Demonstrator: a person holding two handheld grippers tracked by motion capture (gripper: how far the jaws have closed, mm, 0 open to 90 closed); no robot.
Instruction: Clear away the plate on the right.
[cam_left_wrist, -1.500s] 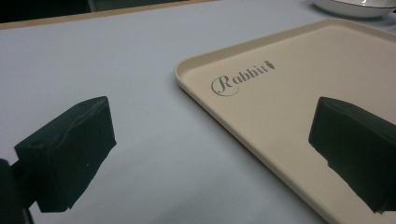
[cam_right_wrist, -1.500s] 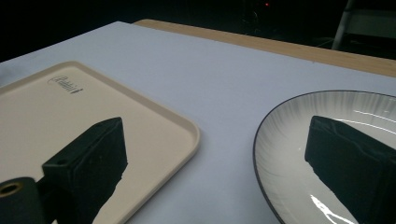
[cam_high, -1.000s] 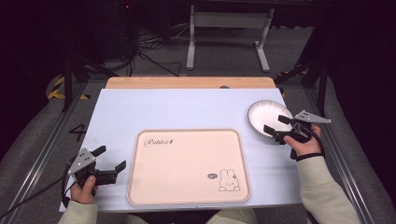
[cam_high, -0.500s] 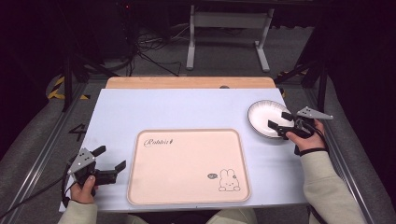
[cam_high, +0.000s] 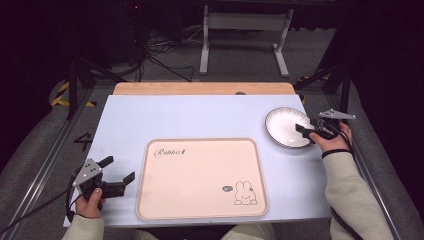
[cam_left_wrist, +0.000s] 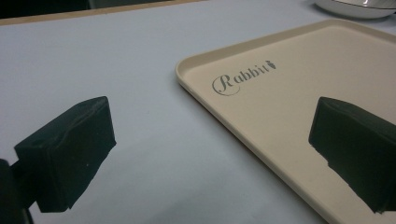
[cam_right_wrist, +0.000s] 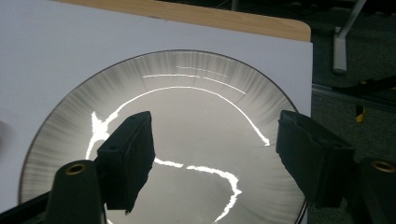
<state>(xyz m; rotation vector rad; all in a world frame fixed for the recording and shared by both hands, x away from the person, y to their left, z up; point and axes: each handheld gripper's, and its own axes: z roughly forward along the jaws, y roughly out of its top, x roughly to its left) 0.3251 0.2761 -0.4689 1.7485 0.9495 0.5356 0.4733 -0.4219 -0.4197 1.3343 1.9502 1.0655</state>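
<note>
A white shallow plate (cam_high: 286, 127) with a dark rim lies on the pale blue table (cam_high: 200, 117) at the right. My right gripper (cam_high: 311, 131) hangs over the plate's right edge. In the right gripper view the plate (cam_right_wrist: 187, 116) spreads out below my right gripper (cam_right_wrist: 217, 161), whose jaws stand wide apart with nothing between them. A beige tray (cam_high: 200, 177) with "Rabbit" lettering and a bunny drawing lies at the front centre. My left gripper (cam_high: 117, 172) rests open just left of the tray. In the left gripper view my left gripper (cam_left_wrist: 210, 149) straddles the tray (cam_left_wrist: 299, 79) rim.
A wooden board (cam_high: 202, 88) borders the table's far edge. Metal rails run along both sides, and a stand (cam_high: 245, 30) with cables sits on the floor beyond. The plate (cam_left_wrist: 355, 7) peeks in at the top right of the left gripper view.
My right gripper has shifted slightly away from the person, over the plate's right side. The left gripper, the tray and the plate have stayed put.
</note>
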